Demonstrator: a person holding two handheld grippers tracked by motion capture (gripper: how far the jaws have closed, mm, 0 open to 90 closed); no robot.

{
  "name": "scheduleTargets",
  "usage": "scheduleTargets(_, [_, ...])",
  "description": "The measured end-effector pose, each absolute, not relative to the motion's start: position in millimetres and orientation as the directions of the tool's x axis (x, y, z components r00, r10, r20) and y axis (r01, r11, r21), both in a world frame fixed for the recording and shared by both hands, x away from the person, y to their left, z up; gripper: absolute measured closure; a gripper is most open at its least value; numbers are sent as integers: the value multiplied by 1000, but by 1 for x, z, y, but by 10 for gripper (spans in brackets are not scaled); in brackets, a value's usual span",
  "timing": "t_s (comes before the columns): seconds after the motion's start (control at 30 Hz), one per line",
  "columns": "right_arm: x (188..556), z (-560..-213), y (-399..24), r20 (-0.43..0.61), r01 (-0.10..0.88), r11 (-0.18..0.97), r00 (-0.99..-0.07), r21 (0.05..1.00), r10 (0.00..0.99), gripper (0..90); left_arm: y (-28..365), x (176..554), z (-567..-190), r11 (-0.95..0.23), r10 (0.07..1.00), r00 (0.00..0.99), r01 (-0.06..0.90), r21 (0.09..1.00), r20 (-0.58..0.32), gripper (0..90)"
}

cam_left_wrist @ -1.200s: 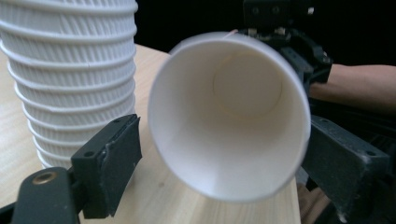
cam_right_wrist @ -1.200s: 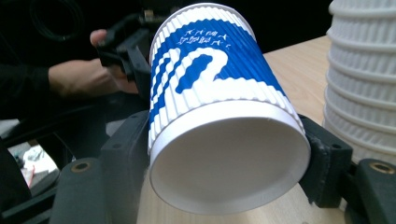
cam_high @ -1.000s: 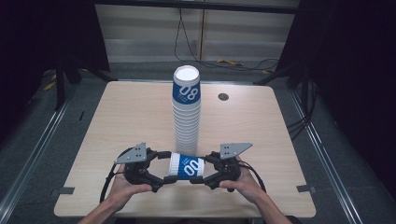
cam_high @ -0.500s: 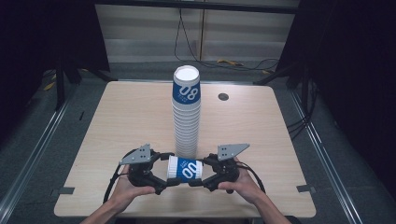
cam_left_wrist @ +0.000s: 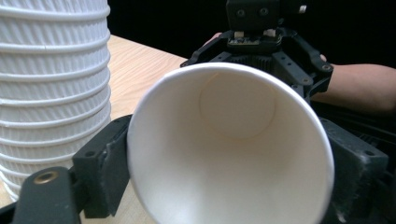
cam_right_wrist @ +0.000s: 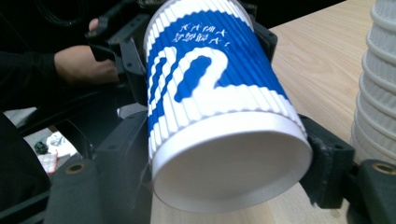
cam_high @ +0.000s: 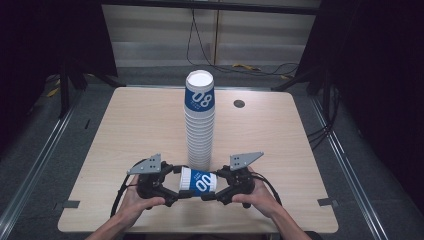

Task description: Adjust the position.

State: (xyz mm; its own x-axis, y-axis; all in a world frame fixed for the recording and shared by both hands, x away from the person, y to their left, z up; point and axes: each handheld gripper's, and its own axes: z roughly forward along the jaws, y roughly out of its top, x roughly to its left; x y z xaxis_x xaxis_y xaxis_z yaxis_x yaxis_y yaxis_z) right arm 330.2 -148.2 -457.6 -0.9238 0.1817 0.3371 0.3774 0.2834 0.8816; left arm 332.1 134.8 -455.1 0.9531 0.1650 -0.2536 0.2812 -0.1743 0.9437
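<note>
A blue and white ribbed paper cup [cam_high: 198, 180] lies on its side between my two grippers near the table's front edge. My left gripper [cam_high: 176, 186] is shut on its open rim end; in the left gripper view the cup's white mouth [cam_left_wrist: 233, 154] sits between the two jaws with both pads against it. My right gripper [cam_high: 214, 187] is at the base end. Its jaws have just been opening, and the cup's base [cam_right_wrist: 229, 163] lies between them without a clear squeeze. A tall stack of the same cups [cam_high: 200, 125] stands just behind.
The light wooden table [cam_high: 125, 125] has a small dark round cap [cam_high: 239, 104] at the back right. The stack [cam_left_wrist: 51, 93] rises close to the left gripper's left jaw, and the stack [cam_right_wrist: 378, 93] also sits at the right gripper view's right edge. Dark floor and rails surround the table.
</note>
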Motion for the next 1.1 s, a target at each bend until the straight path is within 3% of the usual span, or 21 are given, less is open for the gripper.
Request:
scheduleTargets(0.63, [329, -458, -146, 317, 387, 361, -918, 848, 240, 171, 145, 336, -452, -204, 183, 950, 290, 935, -255, 174])
scheduleTargets(1.1, [332, -457, -156, 314, 406, 350, -904, 845, 289, 142, 158, 344, -444, -219, 219, 942, 301, 928, -254, 176])
